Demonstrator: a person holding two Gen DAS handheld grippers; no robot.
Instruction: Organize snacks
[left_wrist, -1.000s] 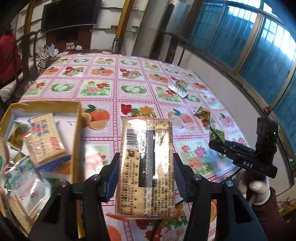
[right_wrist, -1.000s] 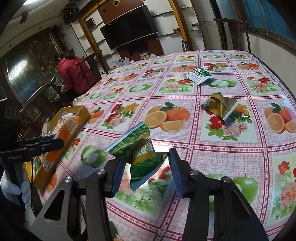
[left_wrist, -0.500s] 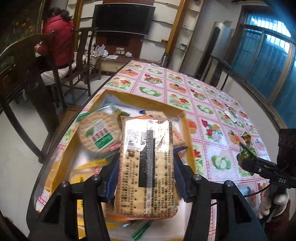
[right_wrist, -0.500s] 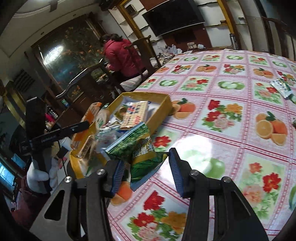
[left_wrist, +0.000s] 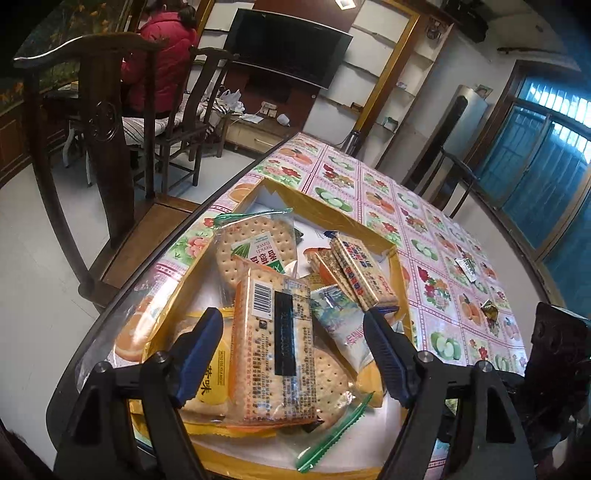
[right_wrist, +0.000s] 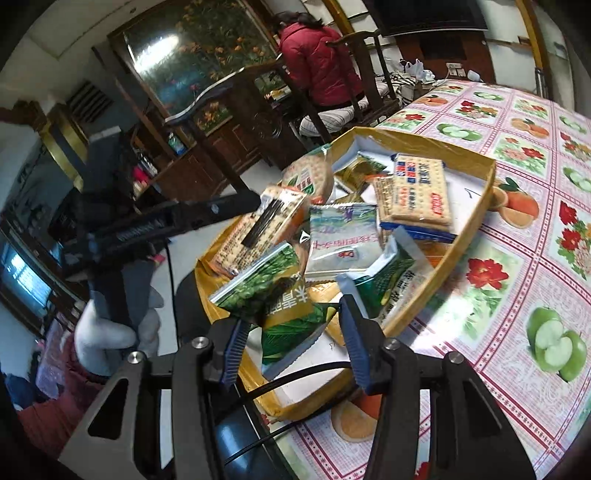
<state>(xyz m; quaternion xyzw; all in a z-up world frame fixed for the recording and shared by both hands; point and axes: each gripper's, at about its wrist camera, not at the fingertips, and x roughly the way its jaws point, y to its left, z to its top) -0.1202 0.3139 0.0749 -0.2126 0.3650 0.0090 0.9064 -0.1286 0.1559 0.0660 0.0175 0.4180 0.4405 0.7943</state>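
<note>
Over the yellow box (left_wrist: 334, 218) at the worktop's (left_wrist: 436, 229) near-left edge, left gripper (left_wrist: 293, 352) is spread wide, cracker pack (left_wrist: 275, 349) lying loose on the snack pile between its fingers. Right gripper (right_wrist: 290, 341) is spread too; green snack packet (right_wrist: 280, 306) sits between its fingers, contact unclear.

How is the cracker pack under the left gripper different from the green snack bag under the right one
The cracker pack is a long, stiff, clear-wrapped block showing tan crackers; the green snack bag is soft, crumpled, opaque foil. The pack lies flat on the pile; the bag sits tilted. Both are over the yellow box between open jaws.
</note>
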